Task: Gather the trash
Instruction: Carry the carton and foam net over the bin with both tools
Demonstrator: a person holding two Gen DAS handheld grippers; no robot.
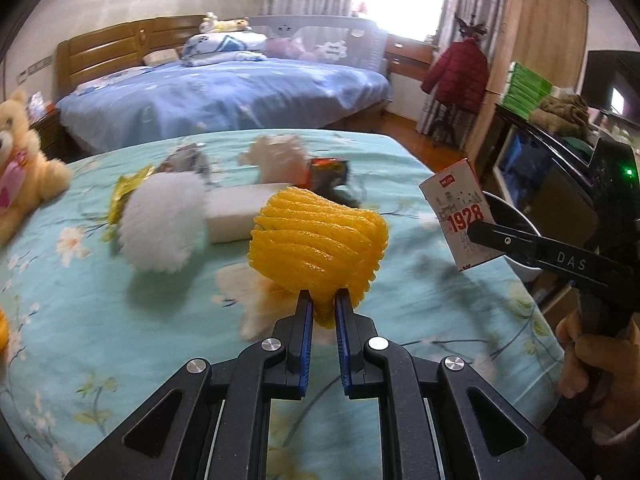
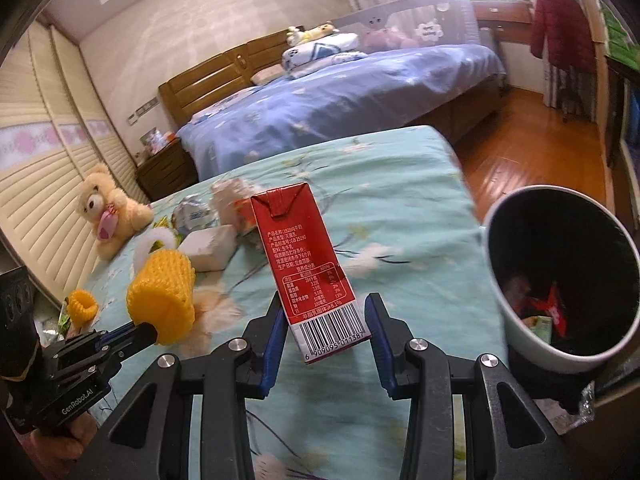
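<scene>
Left wrist: fingers (image 1: 304, 312) pinch yellow foam net (image 1: 316, 248) | right fingers (image 2: 374, 320) clamp milk carton (image 2: 308, 264)

A yellow foam net (image 1: 318, 240), a red-and-white carton (image 2: 310, 264) with a black barcode, a white foam net (image 1: 160, 226); the bedspread (image 1: 420, 292) is turquoise with pale flowers.

The right gripper (image 2: 326, 320) clamps a red rectangular milk carton (image 2: 310, 264) upright above the teal floral bedspread (image 2: 400, 208) — just left of a white, black-lined trash bin (image 2: 560, 280). The left gripper (image 2: 150, 334) pinches a yellow foam fruit net (image 2: 164, 296).
</scene>
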